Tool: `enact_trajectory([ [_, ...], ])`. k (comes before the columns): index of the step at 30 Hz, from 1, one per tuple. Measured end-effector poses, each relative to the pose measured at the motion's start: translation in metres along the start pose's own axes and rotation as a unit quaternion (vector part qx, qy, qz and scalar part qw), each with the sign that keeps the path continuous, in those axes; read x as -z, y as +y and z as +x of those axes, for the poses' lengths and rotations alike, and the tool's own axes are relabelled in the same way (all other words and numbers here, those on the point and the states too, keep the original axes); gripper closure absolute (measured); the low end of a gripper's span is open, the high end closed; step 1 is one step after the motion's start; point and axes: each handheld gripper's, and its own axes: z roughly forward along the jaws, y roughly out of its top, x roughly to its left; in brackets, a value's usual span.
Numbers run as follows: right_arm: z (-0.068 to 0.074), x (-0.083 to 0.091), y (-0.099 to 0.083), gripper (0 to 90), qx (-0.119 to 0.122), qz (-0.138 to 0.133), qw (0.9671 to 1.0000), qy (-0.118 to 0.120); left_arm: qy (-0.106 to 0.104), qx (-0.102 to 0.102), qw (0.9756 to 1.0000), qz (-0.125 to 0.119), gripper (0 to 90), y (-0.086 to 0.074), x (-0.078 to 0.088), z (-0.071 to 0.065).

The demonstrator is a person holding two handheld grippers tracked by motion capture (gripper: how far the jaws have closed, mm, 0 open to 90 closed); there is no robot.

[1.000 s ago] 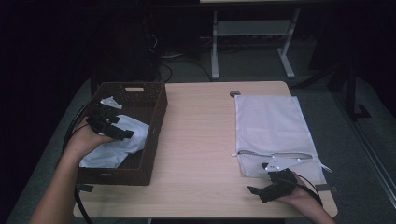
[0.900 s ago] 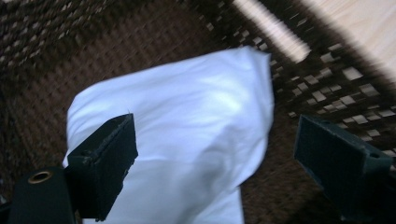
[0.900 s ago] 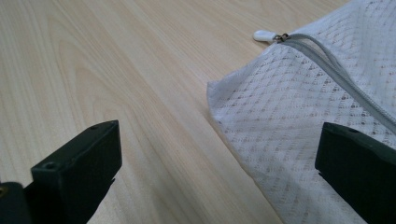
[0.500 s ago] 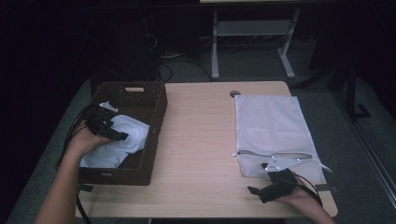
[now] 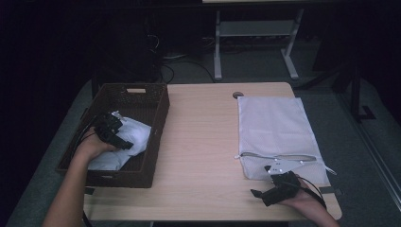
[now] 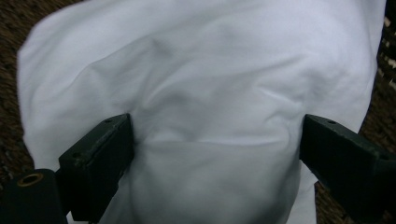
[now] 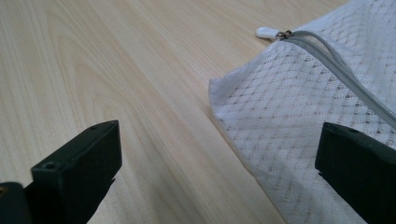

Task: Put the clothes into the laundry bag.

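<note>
1. Nearest us, the right gripper (image 5: 280, 187) rests at the table's (image 5: 203, 142) near edge, close to its near right corner, with its jaws wide apart and nothing between them.
2. Just beyond it lies the white mesh laundry bag (image 5: 279, 137), flat along the table's right side; its grey zipper (image 7: 345, 79) runs across the near end.
3. In the right gripper view, the bag's near corner lies between the parted jaws, untouched.
4. At the table's left edge stands the brown wicker basket (image 5: 156, 118).
5. Inside it, the left gripper (image 5: 113, 132) presses into the white cloth (image 6: 205, 84), jaws apart, bunching a fold between them.
</note>
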Motion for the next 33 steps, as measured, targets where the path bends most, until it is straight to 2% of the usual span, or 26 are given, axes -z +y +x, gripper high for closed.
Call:
enact_trajectory([
  [3,0.000,0.000,0.000,0.1,0.001,0.000,1.0000,0.000,0.001,-0.012,0.9999,0.012,10.3,-0.001,-0.005,-0.002],
  [7,0.000,0.000,0.000,0.1,0.000,0.001,1.0000,0.000,0.002,-0.015,0.9998,0.016,17.8,-0.002,-0.008,-0.003],
  [10,0.000,0.000,0.000,0.1,0.001,0.001,1.0000,0.000,-0.003,-0.013,0.9998,0.013,28.0,-0.003,-0.007,-0.002],
  [15,0.000,0.000,0.000,0.1,0.001,0.002,1.0000,0.001,-0.017,0.001,0.9998,0.004,53.2,-0.005,-0.003,0.000],
  [17,0.000,0.000,0.000,0.2,0.001,0.001,1.0000,0.001,-0.018,0.007,0.9998,0.002,59.0,-0.005,-0.001,0.001],
  [23,-0.001,0.000,0.000,0.2,-0.001,0.000,1.0000,0.001,-0.008,0.019,0.9998,-0.008,65.0,-0.005,0.007,0.002],
  [25,-0.001,0.000,-0.001,0.2,-0.003,0.000,1.0000,0.000,-0.002,0.035,0.9991,-0.024,65.5,-0.005,0.015,0.004],
  [30,-0.001,0.000,0.000,0.2,-0.003,0.000,1.0000,0.001,0.005,0.048,0.9980,-0.041,65.9,-0.004,0.031,0.007],
  [33,-0.001,0.000,-0.001,0.2,-0.003,0.000,1.0000,0.000,0.010,0.065,0.9961,-0.059,66.1,-0.003,0.044,0.009],
])
